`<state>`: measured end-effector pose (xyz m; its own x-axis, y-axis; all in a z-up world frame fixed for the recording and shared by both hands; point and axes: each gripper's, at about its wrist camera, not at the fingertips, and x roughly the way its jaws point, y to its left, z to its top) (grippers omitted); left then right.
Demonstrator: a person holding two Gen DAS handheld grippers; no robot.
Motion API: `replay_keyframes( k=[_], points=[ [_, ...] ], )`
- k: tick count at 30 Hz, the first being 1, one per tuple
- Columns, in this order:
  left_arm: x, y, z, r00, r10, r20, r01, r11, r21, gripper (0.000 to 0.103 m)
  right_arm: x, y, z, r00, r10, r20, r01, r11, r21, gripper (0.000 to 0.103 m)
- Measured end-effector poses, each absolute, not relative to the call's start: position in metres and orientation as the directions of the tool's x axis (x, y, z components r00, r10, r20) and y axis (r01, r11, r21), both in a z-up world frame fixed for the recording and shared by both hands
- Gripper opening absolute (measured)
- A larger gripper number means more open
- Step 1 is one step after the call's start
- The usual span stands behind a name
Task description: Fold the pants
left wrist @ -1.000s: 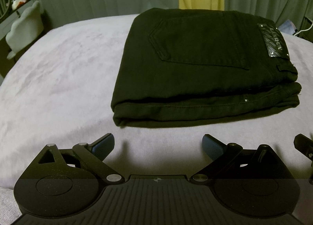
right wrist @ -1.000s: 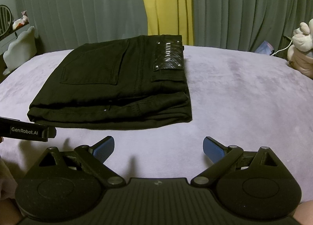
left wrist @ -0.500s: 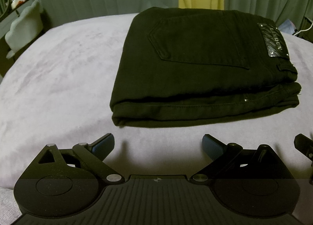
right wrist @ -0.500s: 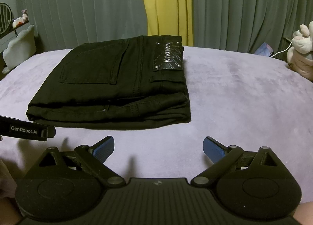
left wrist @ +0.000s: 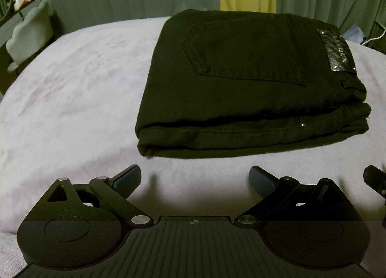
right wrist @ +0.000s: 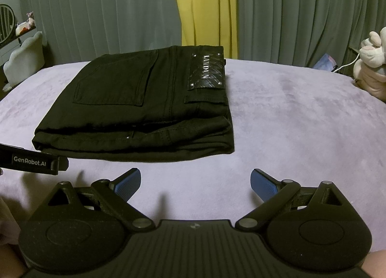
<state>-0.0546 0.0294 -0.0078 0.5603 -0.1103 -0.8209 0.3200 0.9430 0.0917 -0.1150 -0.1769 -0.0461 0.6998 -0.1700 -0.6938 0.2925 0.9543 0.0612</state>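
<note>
Matt black cloth pants, velvety blanket

The black pants lie folded in a flat stack on the lilac bed, back pocket and leather patch facing up. The right gripper hovers just short of the stack, blue-padded fingers spread wide and holding nothing. The left gripper pokes in at the left edge near the stack's corner. A plush toy sits far right.

The plush toy is cut off by the right edge.
</note>
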Motion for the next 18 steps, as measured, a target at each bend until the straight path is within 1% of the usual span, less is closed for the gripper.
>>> replay_keyframes(
  k=[8, 18],
  points=[
    [-0.0547, 0.035, -0.0061, 0.572, -0.125, -0.811, 0.31, 0.948, 0.073, 0.1, -0.1152, -0.1762, -0.0459, 0.7, -0.172, -0.694, 0.293, 0.954, 0.059, 0.098],
    [-0.0562, 0.0314, -0.0058, 0.568, -0.106, -0.816, 0.319, 0.942, 0.1, 0.1, -0.1149, -0.1743, -0.0442, 0.698, -0.179, -0.694, 0.305, 0.95, 0.062, 0.098]
  ],
)
